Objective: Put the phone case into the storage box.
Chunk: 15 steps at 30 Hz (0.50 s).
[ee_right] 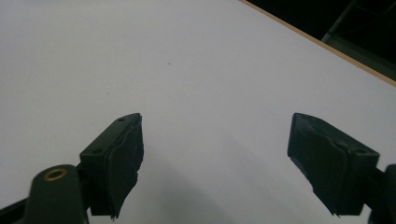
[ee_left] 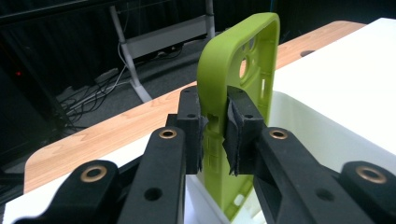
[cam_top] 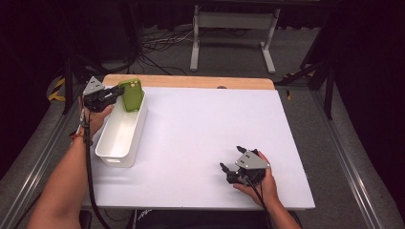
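While the left hand-held gripper [ee_left: 215, 135] clamps the green phone case [ee_left: 243, 84] upright over the far end of the white bin [cam_top: 119, 133], lower it inside before releasing, right hand-held gripper [ee_right: 215, 163] resting wide open on the table [cam_top: 205, 129]

A white-topped table [cam_top: 200, 138] with a bare wooden strip [cam_top: 191, 81] along its far edge carries a long white bin [cam_top: 123, 131], which stands directly below the left gripper [cam_top: 117, 93] and well apart from the right gripper [cam_top: 230, 160] (that one rests on the tabletop's near part, jaws spread wide).
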Motion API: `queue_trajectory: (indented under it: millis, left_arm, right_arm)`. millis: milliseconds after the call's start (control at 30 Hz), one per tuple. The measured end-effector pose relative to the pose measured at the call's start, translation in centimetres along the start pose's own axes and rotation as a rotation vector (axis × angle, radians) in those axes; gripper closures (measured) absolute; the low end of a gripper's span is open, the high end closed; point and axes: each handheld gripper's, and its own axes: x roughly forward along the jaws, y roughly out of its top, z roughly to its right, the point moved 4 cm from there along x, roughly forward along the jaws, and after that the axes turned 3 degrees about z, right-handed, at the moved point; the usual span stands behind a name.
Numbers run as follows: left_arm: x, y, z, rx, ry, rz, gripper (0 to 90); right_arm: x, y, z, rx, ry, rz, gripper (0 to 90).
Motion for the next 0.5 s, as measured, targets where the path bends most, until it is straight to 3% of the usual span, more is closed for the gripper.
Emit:
queue_trajectory:
  millis: [33, 100, 233, 300, 500]
  left_arm:
    - [0.17, -0.02, -0.19, 0.016, 0.036, -0.016, 76.9]
    - [0.27, -0.06, -0.24, 0.018, 0.040, -0.021, 76.0]
    - [0.82, -0.22, -0.27, 0.053, 0.089, -0.057, 75.2]
    - [1.00, -0.23, -0.39, 0.047, 0.111, -0.064, 72.5]
    - [1.13, -0.27, -0.62, 0.030, 0.123, -0.069, 70.1]
  right_arm:
    - [0.00, -0.03, -0.06, -0.001, 0.001, -0.002, 19.6]
    - [0.00, -0.06, -0.12, -0.004, 0.001, -0.003, 19.6]
    - [0.08, -0.09, -0.10, -0.008, 0.008, -0.008, 19.6]
    - [0.15, -0.14, -0.13, -0.010, 0.012, -0.012, 19.7]
    - [0.19, -0.18, -0.18, -0.020, 0.022, -0.019, 19.7]
